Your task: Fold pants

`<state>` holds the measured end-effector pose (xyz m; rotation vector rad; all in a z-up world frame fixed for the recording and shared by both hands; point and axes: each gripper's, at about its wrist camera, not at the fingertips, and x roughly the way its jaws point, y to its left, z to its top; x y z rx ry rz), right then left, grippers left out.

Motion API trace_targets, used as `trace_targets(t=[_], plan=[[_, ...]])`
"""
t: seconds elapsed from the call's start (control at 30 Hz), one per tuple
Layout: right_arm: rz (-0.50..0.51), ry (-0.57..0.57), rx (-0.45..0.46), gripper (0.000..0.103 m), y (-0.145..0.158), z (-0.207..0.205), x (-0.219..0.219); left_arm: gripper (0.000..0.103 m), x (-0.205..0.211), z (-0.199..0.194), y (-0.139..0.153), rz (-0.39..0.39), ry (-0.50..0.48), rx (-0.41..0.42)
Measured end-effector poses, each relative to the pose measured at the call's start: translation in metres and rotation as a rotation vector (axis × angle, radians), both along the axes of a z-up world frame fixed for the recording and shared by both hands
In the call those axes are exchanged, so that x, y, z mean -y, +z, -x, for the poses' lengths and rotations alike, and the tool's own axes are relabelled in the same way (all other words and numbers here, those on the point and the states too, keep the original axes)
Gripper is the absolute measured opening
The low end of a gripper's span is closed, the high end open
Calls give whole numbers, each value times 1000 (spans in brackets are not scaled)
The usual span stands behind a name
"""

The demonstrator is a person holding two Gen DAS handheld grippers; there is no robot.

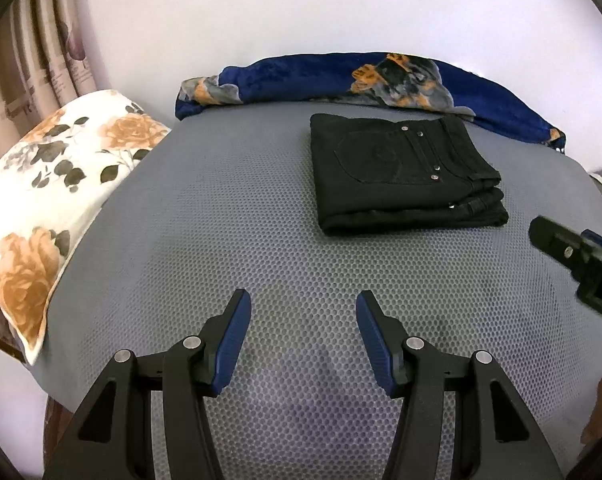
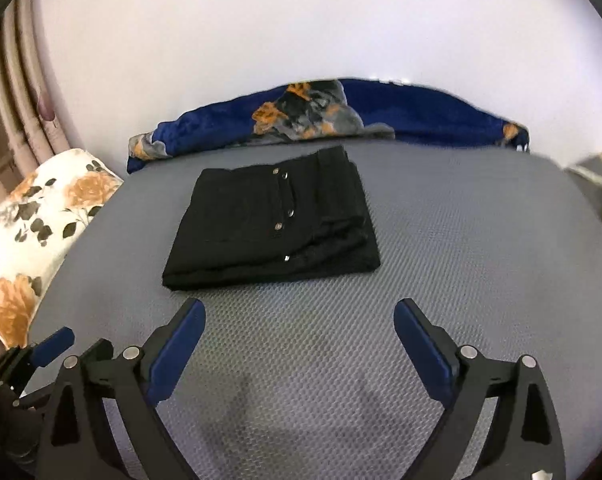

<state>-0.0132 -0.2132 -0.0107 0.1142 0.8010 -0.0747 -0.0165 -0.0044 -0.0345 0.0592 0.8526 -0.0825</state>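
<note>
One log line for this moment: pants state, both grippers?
pants: folded stack on gray mattress | left gripper: open, empty | right gripper: open, empty | both clear of pants

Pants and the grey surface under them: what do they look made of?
Pants: likely black denim, matte, with metal rivets, stitched pocket and thick stiff folds. Grey surface: probably a woven mesh or textured mat, given its regular honeycomb dimples and dull finish; whether it is foam or fabric cannot be told.
</note>
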Motion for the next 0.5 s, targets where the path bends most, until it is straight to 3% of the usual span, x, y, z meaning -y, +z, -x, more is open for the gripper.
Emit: trace_targets(t=[0.13,0.5], plan=[[64,8,0,94,-4,2,-3,56,1,-1,-1,-12,4,-4],[32,9,-28,94,-11,0,0,56,0,-6,-10,-20,12,-33]])
